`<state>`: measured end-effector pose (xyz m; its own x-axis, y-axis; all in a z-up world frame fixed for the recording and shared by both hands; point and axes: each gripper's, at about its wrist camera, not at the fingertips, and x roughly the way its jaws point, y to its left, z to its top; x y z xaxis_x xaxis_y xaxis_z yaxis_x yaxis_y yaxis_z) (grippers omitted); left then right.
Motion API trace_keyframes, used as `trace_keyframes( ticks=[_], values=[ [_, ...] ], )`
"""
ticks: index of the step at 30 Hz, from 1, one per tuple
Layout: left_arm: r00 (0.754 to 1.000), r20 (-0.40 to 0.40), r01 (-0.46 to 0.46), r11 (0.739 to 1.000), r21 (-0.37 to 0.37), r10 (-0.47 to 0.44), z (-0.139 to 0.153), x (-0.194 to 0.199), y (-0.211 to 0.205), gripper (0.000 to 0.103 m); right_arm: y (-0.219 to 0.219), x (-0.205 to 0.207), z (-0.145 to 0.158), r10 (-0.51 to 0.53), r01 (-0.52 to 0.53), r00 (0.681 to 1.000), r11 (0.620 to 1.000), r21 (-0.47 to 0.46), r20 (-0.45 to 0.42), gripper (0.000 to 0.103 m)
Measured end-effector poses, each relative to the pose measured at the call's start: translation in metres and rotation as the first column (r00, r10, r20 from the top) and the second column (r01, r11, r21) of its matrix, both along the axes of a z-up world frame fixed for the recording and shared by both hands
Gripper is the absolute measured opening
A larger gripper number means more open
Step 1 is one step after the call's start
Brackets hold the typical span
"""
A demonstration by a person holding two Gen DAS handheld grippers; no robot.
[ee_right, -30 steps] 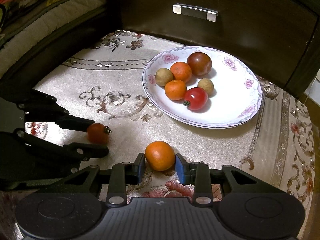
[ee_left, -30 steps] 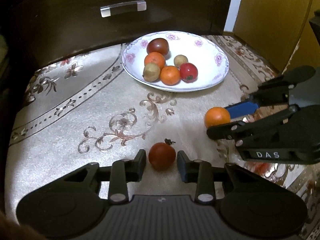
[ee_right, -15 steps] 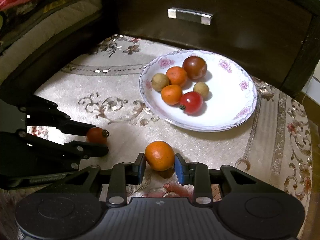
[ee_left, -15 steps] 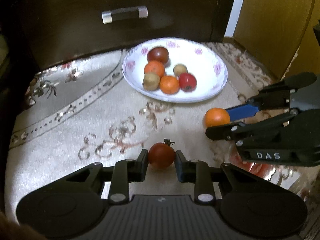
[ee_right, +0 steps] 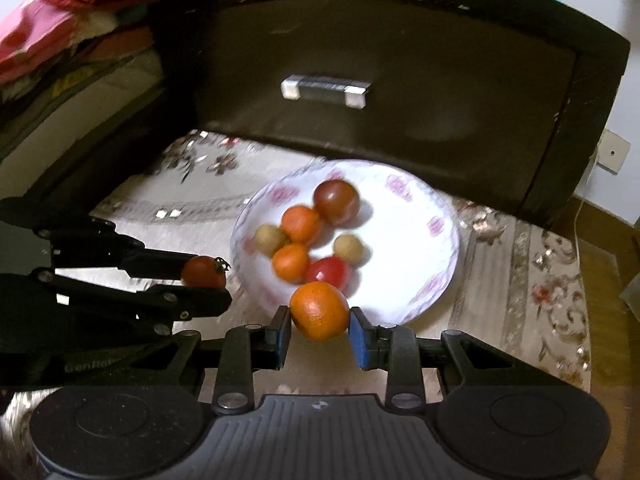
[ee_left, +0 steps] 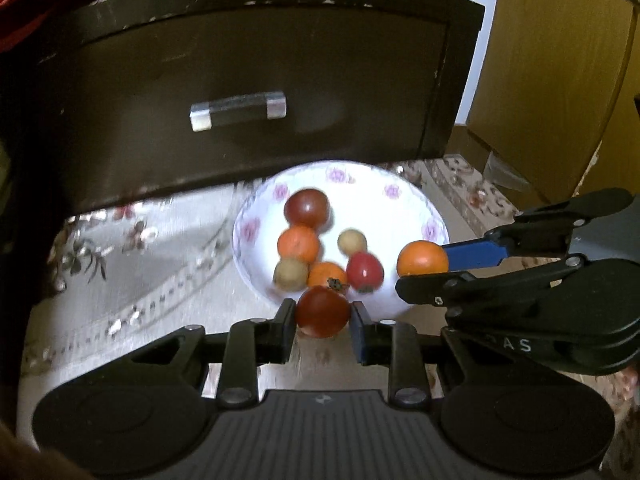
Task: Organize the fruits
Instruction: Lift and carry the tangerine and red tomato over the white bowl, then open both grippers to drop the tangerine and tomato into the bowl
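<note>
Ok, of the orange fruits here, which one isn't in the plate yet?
The orange clamped in the right gripper, at the plate's near rim. The other two orange fruits lie inside the plate.

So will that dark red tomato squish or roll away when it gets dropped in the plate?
The tomato is round and smooth, so it will probably roll once the left gripper's fingers let go. The plate curves up at its rim, which should likely keep it in. Its skin looks thin and glossy, so a hard squeeze might bruise it.

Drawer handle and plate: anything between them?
Nothing: only dark drawer front and patterned cloth separate the handle from the plate, per right wrist view.
</note>
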<state>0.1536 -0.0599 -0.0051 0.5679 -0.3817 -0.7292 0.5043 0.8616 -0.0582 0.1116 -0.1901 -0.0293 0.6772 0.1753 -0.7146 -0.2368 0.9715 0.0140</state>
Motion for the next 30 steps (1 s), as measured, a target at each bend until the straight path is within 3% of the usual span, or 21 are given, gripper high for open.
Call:
trace_keyframes(
  ticks=[18, 30],
  values=[
    [0.999, 0.017, -0.029, 0.999, 0.029, 0.029, -0.012, 0.047, -0.027, 0.034, -0.024, 0.053, -0.009, -0.058, 0.057, 0.998, 0.998, 0.035, 0.011, 0.029],
    [0.999, 0.023, -0.048, 0.998, 0.033, 0.047, -0.014, 0.052, -0.031, 0.037, -0.031, 0.06, -0.01, -0.077, 0.077, 0.997, 0.995, 0.058, 0.013, 0.031]
  ],
)
